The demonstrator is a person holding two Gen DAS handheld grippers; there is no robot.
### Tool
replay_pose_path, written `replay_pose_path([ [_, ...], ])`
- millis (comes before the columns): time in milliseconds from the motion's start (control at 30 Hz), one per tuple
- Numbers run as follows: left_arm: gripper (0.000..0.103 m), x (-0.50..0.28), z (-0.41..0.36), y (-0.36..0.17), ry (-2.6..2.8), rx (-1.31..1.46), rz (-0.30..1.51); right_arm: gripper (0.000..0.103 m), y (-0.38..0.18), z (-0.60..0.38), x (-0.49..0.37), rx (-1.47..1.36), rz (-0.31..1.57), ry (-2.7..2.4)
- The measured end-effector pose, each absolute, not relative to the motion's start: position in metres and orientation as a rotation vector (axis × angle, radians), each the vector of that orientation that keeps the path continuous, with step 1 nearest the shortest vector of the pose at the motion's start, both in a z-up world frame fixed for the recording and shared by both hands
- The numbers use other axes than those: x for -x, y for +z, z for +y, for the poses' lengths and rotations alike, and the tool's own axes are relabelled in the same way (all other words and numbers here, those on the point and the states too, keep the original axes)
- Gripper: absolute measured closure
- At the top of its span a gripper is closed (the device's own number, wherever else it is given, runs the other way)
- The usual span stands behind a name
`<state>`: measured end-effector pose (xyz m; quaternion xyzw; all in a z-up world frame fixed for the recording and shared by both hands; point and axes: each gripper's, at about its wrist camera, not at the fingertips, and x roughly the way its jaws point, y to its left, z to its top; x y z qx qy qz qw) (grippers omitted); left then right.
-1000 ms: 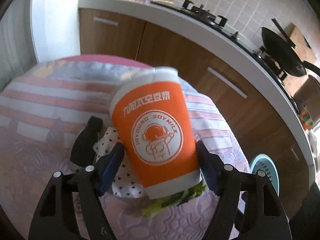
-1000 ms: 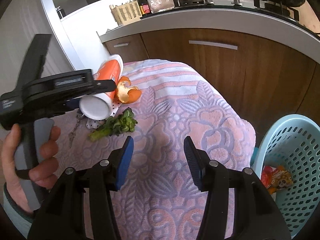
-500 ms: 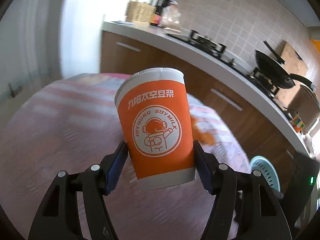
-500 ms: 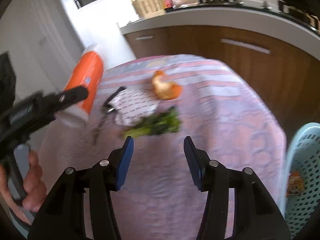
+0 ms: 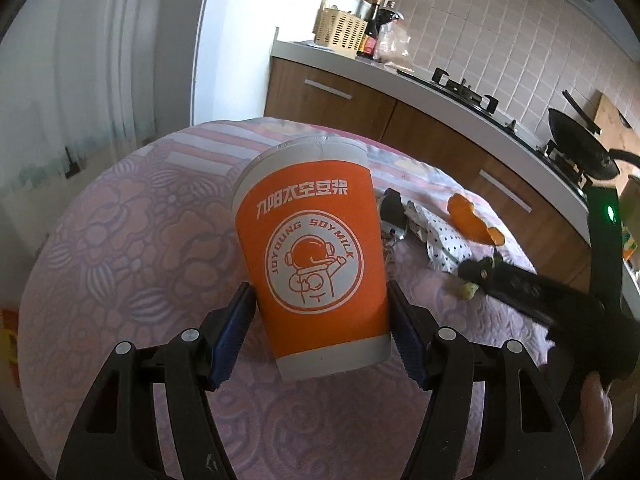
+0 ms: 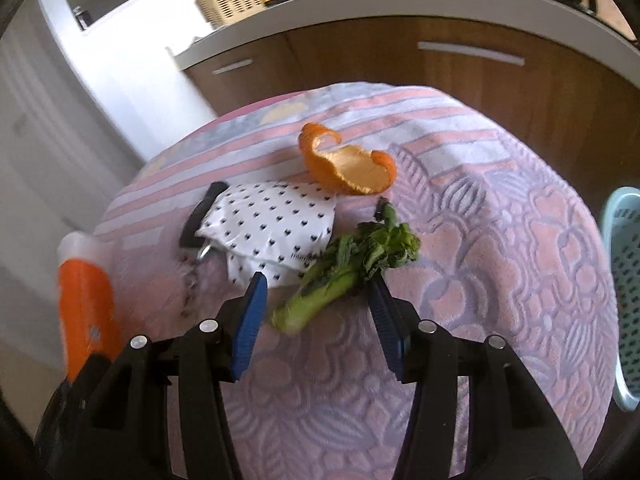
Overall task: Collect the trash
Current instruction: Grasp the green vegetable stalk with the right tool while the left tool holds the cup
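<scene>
The table (image 6: 500, 240), draped in a patterned cloth, had lost its orange cup (image 5: 316, 256): the left gripper (image 5: 320, 332), its jaws narrowed and clamped on the cup's base, had carried it clear. The right gripper (image 6: 316, 316), jaws half open and empty, had advanced to straddle the green vegetable scrap (image 6: 344, 268), likely next for the basket (image 6: 624, 280)

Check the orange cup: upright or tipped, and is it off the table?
Roughly upright, tilted slightly: the orange cup sits rim up, base down in the left gripper, clamped near its base. Lifted off the tablecloth. Contents: cannot tell.
</scene>
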<state>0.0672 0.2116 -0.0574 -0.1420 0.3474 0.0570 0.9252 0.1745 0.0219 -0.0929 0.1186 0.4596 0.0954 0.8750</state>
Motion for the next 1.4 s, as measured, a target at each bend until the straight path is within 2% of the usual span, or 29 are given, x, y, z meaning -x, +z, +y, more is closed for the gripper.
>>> replay_pose_path([
  [200,0.039,-0.065,0.208,-0.057,0.097,0.280,0.691,0.055,-0.095,0.038,-0.173,-0.130,0.927,0.078],
  [533,0.040,-0.056,0.202,-0.053,0.104,0.252,0.636,0.056,-0.099,0.037,-0.176,-0.131,0.919,0.001],
  [733,0.040,-0.057,0.204,-0.052,0.104,0.262,0.631,0.064,-0.096,0.018,-0.161,-0.149,0.917,0.041],
  [833,0.040,-0.057,0.208,-0.052,0.098,0.284,0.633,0.075,-0.095,0.007,-0.157,-0.170,0.937,0.107],
  [867,0.040,-0.057,0.209,-0.052,0.096,0.289,0.633,0.084,-0.095,0.004,-0.156,-0.180,0.942,0.139],
  [933,0.040,-0.057,0.210,-0.052,0.093,0.296,0.633,0.089,-0.094,-0.002,-0.151,-0.204,0.949,0.215],
  [1167,0.040,-0.056,0.209,-0.052,0.092,0.292,0.632,0.089,-0.082,-0.012,-0.119,-0.055,0.907,0.393],
  [1267,0.040,-0.056,0.209,-0.052,0.089,0.295,0.633,0.089,-0.086,-0.018,-0.113,0.011,0.948,0.433],
  [1400,0.040,-0.057,0.208,-0.052,0.087,0.300,0.641,0.085,-0.093,-0.034,-0.112,-0.048,0.996,0.433],
])
